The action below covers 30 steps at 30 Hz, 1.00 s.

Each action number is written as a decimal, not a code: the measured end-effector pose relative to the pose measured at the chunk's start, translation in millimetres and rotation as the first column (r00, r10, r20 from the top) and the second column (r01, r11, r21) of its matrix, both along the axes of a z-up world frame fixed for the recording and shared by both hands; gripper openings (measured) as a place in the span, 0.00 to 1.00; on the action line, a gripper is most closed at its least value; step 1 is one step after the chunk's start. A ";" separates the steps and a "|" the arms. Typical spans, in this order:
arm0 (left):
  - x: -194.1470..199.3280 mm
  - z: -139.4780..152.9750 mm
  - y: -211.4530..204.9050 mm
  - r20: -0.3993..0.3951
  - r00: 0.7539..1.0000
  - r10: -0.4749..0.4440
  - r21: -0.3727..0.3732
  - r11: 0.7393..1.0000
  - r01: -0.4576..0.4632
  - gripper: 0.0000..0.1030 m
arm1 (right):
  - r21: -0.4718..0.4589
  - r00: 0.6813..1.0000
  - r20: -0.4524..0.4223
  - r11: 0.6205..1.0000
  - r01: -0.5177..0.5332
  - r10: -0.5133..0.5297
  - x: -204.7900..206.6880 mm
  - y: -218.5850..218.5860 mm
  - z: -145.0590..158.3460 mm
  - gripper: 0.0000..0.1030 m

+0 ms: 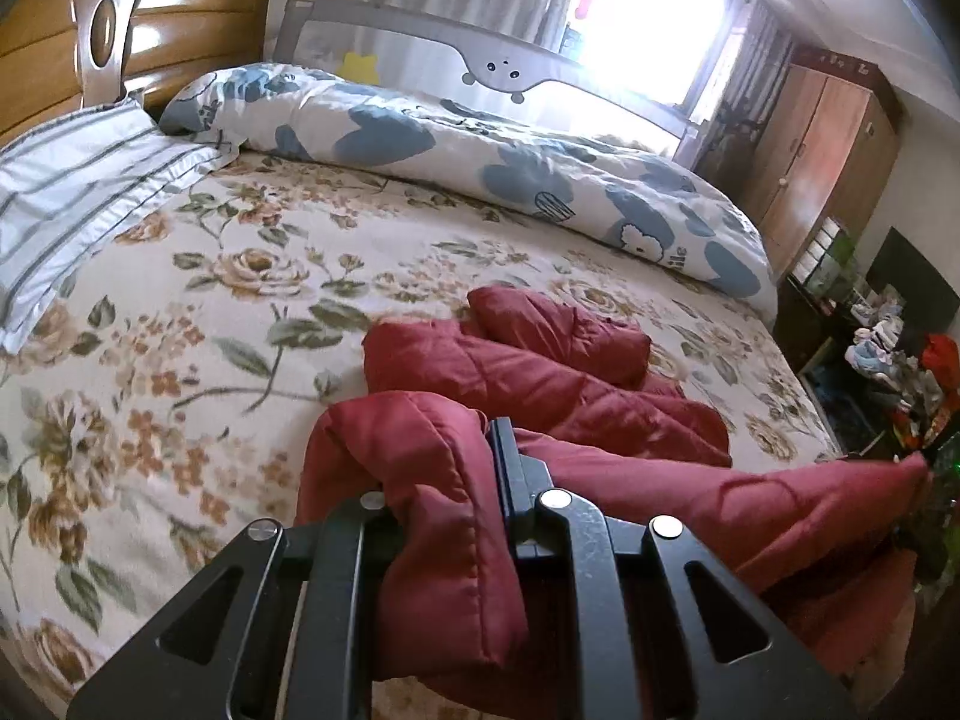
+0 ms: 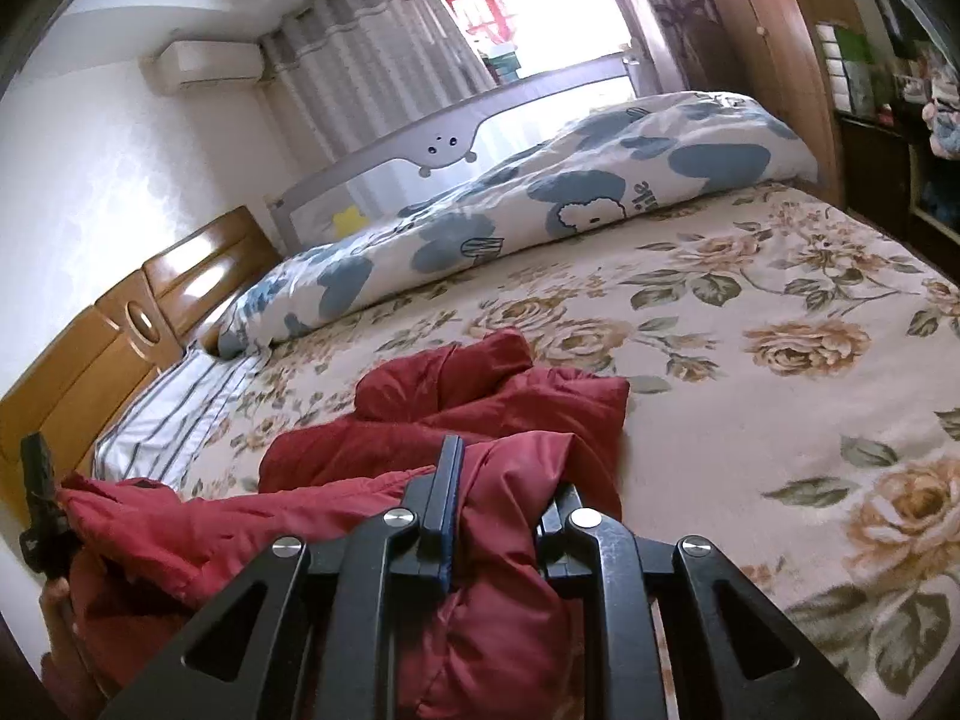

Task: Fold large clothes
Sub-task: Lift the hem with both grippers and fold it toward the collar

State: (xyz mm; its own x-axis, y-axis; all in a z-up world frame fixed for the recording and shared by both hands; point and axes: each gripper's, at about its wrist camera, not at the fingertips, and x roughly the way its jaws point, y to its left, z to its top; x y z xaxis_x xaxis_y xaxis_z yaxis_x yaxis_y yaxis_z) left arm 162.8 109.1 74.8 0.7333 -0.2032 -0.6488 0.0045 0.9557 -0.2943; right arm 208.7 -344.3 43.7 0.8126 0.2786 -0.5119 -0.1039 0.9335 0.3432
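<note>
Jacket (image 1: 540, 372) half-bunched on bed (image 1: 210, 312) at 6 o'clock, both grippers (image 1: 444, 480) (image 2: 498, 480) with fingers pinching its near edge, lifted; fold just begun, flattening and stacking left.

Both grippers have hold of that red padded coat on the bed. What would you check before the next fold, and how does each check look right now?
1. Left gripper shut on the red coat: ok.
2. Right gripper shut on the coat: ok.
3. Hem stretched between the grippers: ok.
4. Far part of the coat lying flat: not ok, bunched.
5. Floral bedspread free beside the coat: ok.
6. Rolled quilt apart from the coat: ok.
</note>
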 end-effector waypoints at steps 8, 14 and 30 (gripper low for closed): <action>47.7 -9.7 -11.7 -0.017 0.999 0.032 0.079 0.996 -0.030 0.15 | 0.021 0.999 -0.027 0.999 0.037 -0.036 44.7 -4.1 -10.0 0.19; 94.9 -24.7 -13.4 -0.060 0.996 0.063 0.094 0.994 -0.057 0.16 | 0.044 0.994 -0.068 0.995 0.089 -0.086 85.1 -9.2 -26.5 0.19; 199.4 -91.3 -27.9 -0.176 0.976 0.129 0.151 0.983 -0.103 0.20 | 0.025 0.967 -0.188 0.983 0.181 -0.173 183.0 -13.8 -83.7 0.22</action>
State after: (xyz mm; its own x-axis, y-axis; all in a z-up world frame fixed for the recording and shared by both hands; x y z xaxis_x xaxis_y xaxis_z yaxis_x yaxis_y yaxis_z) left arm 362.1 81.2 -16.5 0.6114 -0.0213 -0.7911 -0.1509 0.9782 -0.1429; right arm 391.7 -358.1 -40.0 0.7438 0.1632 -0.6481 0.1301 0.9158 0.3800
